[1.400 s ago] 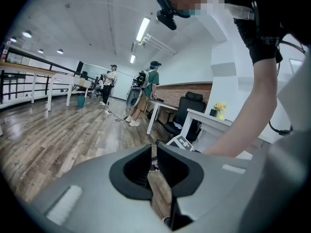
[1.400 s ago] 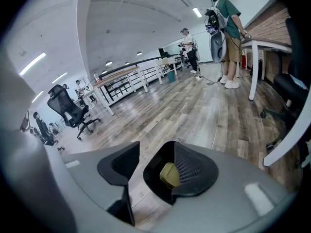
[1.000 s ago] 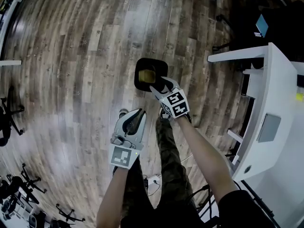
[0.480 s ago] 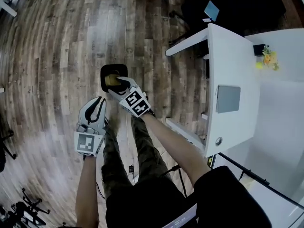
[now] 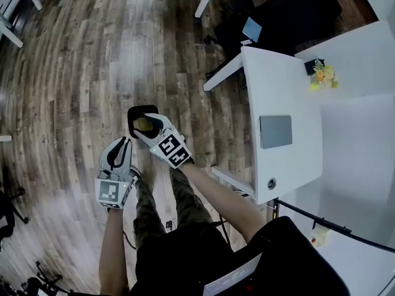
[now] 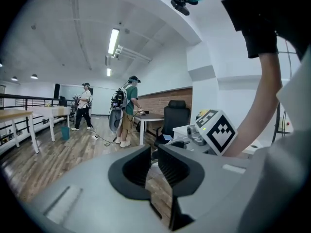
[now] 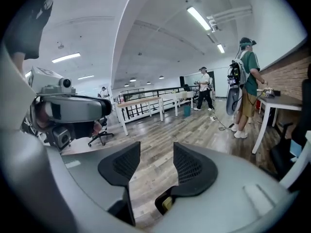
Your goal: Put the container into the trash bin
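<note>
A black trash bin [image 5: 133, 117] stands on the wood floor ahead of my feet, with a yellowish container [image 5: 141, 124] lying inside it. My right gripper [image 5: 147, 130] hangs above the bin's near rim, its jaws apart with nothing between them. In the right gripper view the bin [image 7: 159, 205] and a bit of the yellow container [image 7: 167, 204] show below the right gripper [image 7: 157, 166]. My left gripper [image 5: 123, 145] is held to the left of the bin, shut and empty. The left gripper view shows the left gripper [image 6: 154, 165] with only a thin slit between its jaws.
A white desk [image 5: 284, 165] stands to the right with a grey pad [image 5: 275, 131] and yellow flowers [image 5: 324, 74] on it. A black chair [image 5: 281, 17] is behind it. People [image 7: 245, 91] stand by far desks, with a cable on the floor [image 7: 221, 125].
Both grippers have risen from the floor. The right gripper has lifted up away from the bin's mouth, and the bin looks smaller and farther below. The container stays in the bin.
</note>
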